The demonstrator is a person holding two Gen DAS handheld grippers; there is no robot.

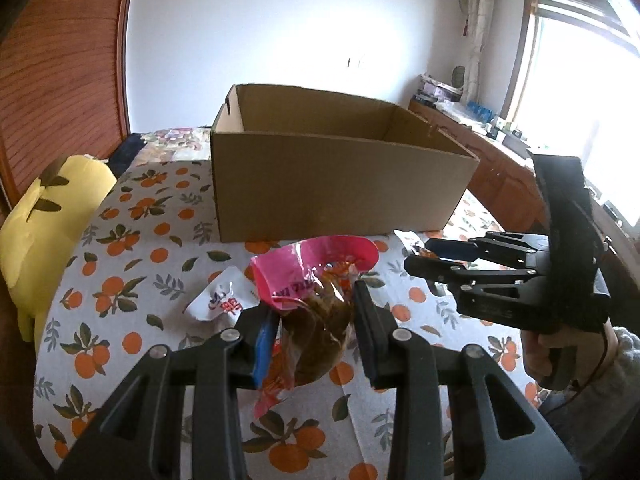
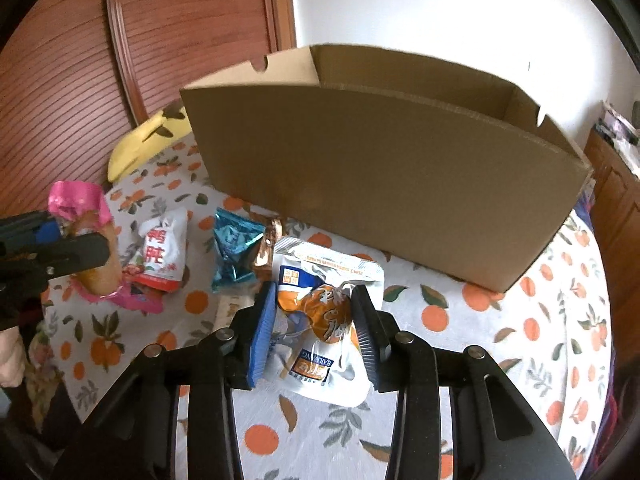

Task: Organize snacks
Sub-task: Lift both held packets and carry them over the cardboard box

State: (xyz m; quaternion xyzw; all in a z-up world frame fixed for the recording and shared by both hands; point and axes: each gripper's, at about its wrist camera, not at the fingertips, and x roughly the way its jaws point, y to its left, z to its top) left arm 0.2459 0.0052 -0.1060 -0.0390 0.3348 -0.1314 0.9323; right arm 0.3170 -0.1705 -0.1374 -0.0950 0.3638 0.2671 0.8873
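Note:
An open cardboard box (image 1: pixel 336 184) stands on the orange-print tablecloth; it also shows in the right wrist view (image 2: pixel 400 184). My left gripper (image 1: pixel 314 320) is shut on a pink snack bag (image 1: pixel 320 276) with a brown snack inside, held just above the table; it also shows in the right wrist view (image 2: pixel 92 248). My right gripper (image 2: pixel 314 320) is shut on a white and blue snack pouch (image 2: pixel 320 320) in front of the box, and it appears in the left wrist view (image 1: pixel 420 256). A white red-lettered packet (image 2: pixel 164 252) and a teal packet (image 2: pixel 234 248) lie on the table between the grippers.
A yellow plush toy (image 1: pixel 48 216) sits at the table's left edge by a wooden door (image 1: pixel 60 60). Wooden cabinets (image 1: pixel 500 168) under a bright window stand to the right. The box's near wall is tall and close to both grippers.

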